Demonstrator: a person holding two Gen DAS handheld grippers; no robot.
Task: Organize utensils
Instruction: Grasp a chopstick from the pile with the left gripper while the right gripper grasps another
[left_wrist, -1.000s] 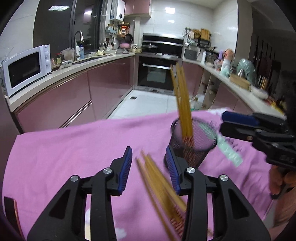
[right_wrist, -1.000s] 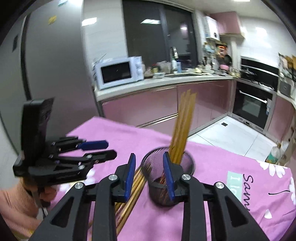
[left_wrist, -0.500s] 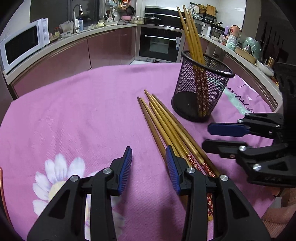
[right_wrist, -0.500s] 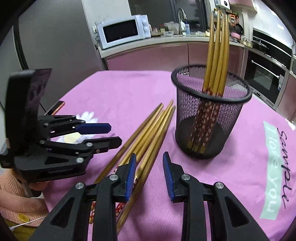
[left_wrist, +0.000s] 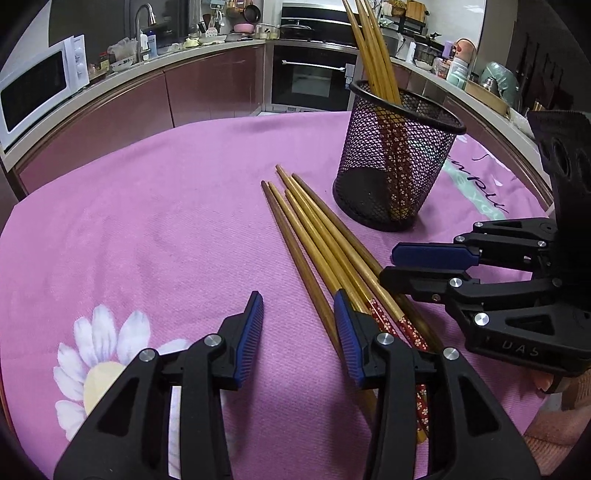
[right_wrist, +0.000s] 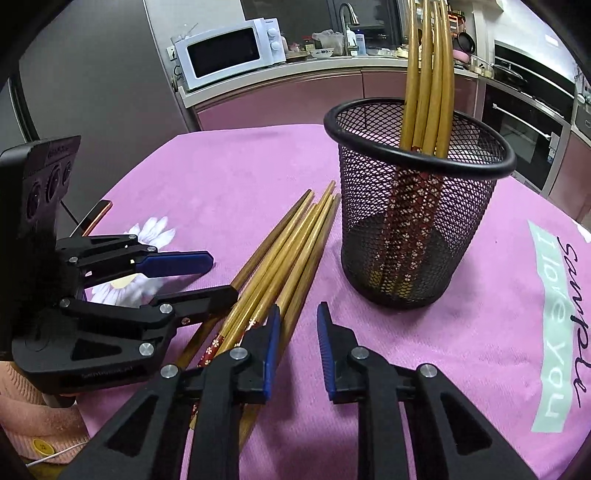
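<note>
**Bamboo chopsticks loose beside the mesh holder, both grippers empty**

Pink cloth (left_wrist: 155, 229) over the surface, with a white daisy print (left_wrist: 99, 354) near the left gripper and a pale green label with script (right_wrist: 554, 332) on the right side.

Black wire-mesh holder (left_wrist: 397, 166) upright on the cloth, several chopsticks in holder (right_wrist: 424, 74) leaning inside, plain ends up, red flower-patterned ends down at the bottom.

Loose chopsticks (left_wrist: 317, 240) in a tight bundle flat on the cloth, just beside the holder's base, tapered tips toward the holder, patterned ends toward the grippers.

Left gripper (left_wrist: 299, 332) low over the cloth, fingers spread apart, nothing held. Its right-hand finger (left_wrist: 347, 339) over the bundle's near end; one darker chopstick running into the gap, the others passing beneath that finger; contact impossible to judge.

Right gripper (right_wrist: 297, 343) likewise parted and empty, gap narrower, aimed at bare cloth between bundle and holder. Its left-hand finger (right_wrist: 269, 347) above the outermost chopsticks.

Seen from the left wrist, right gripper's two fingers stacked one over the other, the lower one across the bundle.

Behind: microwave (right_wrist: 232, 51), built-in oven (left_wrist: 310, 77), pink cabinets.
</note>
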